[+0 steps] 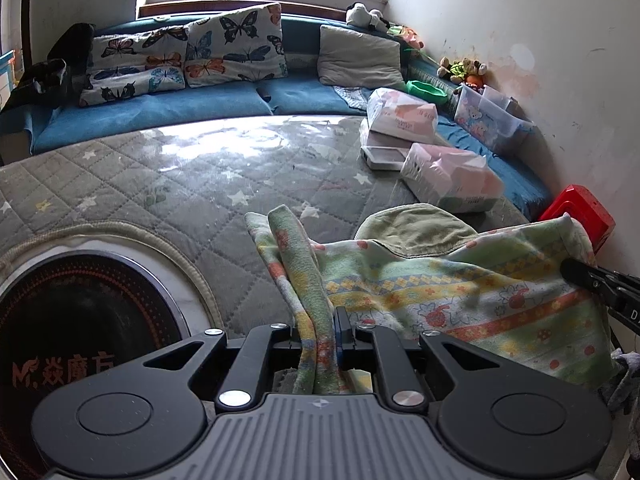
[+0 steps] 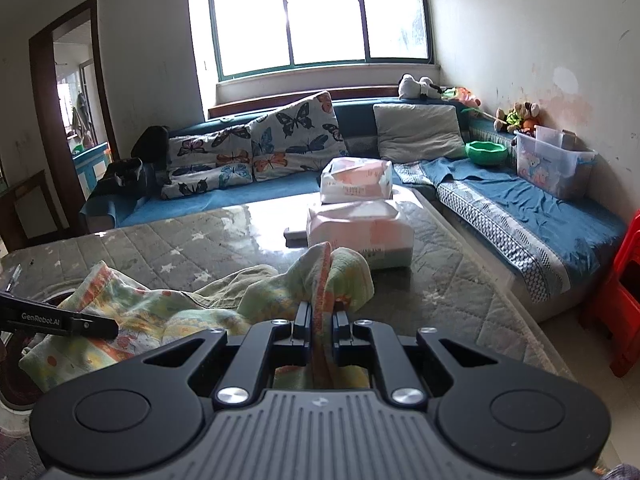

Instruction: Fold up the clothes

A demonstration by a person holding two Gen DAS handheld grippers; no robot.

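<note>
A pastel patterned cloth [image 1: 460, 300] with green, yellow and orange bands is held up over the near edge of the quilted table [image 1: 180, 184]. My left gripper [image 1: 320, 332] is shut on one bunched corner of it. My right gripper [image 2: 321, 320] is shut on the other corner, and the cloth [image 2: 168, 312] hangs slack between the two. An olive-green garment [image 1: 416, 228] lies under and behind the cloth; it also shows in the right wrist view [image 2: 240, 280]. The right gripper's finger shows at the left wrist view's right edge [image 1: 588, 276], the left gripper at the right wrist view's left edge [image 2: 60, 320].
Two pink-and-white plastic packs [image 2: 356, 220] and a small white tray [image 1: 380, 156] sit on the table's far right. A round black cooktop [image 1: 80, 320] is set in the table at near left. A blue sofa [image 2: 520, 200] with cushions wraps behind; a red stool [image 2: 624, 288] stands at right.
</note>
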